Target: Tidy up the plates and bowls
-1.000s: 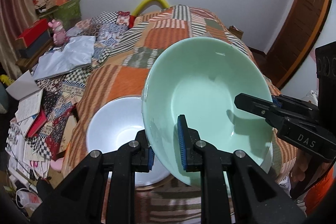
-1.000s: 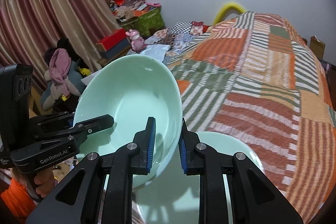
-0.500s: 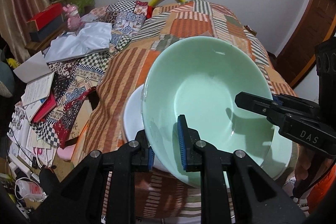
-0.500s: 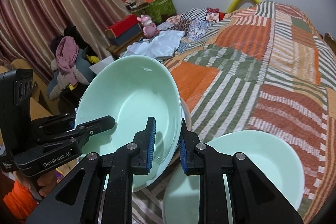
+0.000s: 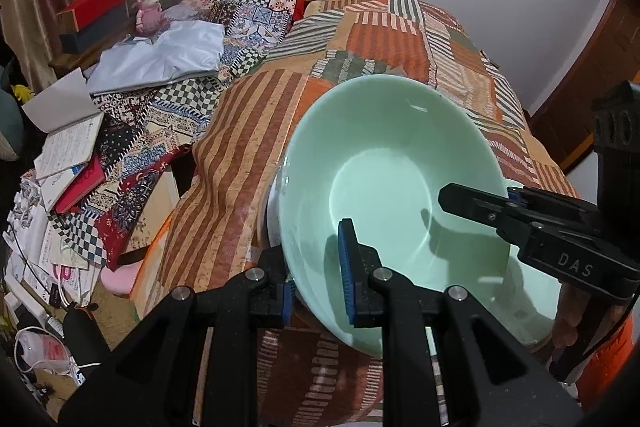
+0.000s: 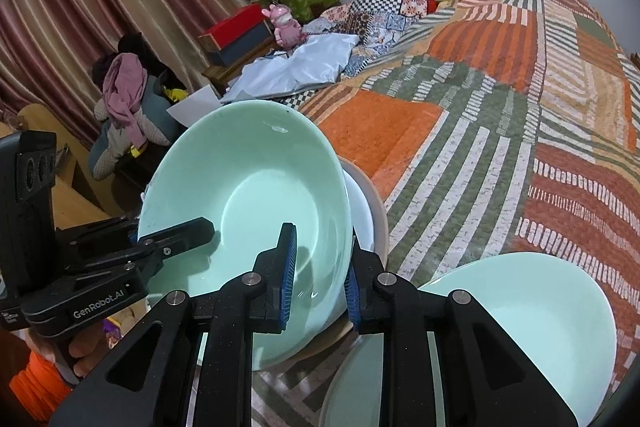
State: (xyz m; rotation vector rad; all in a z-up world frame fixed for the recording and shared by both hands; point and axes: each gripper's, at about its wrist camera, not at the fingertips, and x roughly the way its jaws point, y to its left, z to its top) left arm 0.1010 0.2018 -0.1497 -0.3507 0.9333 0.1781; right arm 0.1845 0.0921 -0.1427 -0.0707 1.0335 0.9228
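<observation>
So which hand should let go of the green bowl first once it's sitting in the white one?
Probably the right. The right gripper pinches the green bowl on the rim beside the white bowl, so it would jam there; the left gripper, on the opposite rim, can steady it.

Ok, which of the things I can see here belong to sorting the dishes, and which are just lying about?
Part of the job:
- green bowl, held at its rim by both the left gripper and the right gripper
- white bowl under it
- second green dish on the bedspread

Just lying about:
- pink toy
- red box
- books and papers
- white cloth
</observation>
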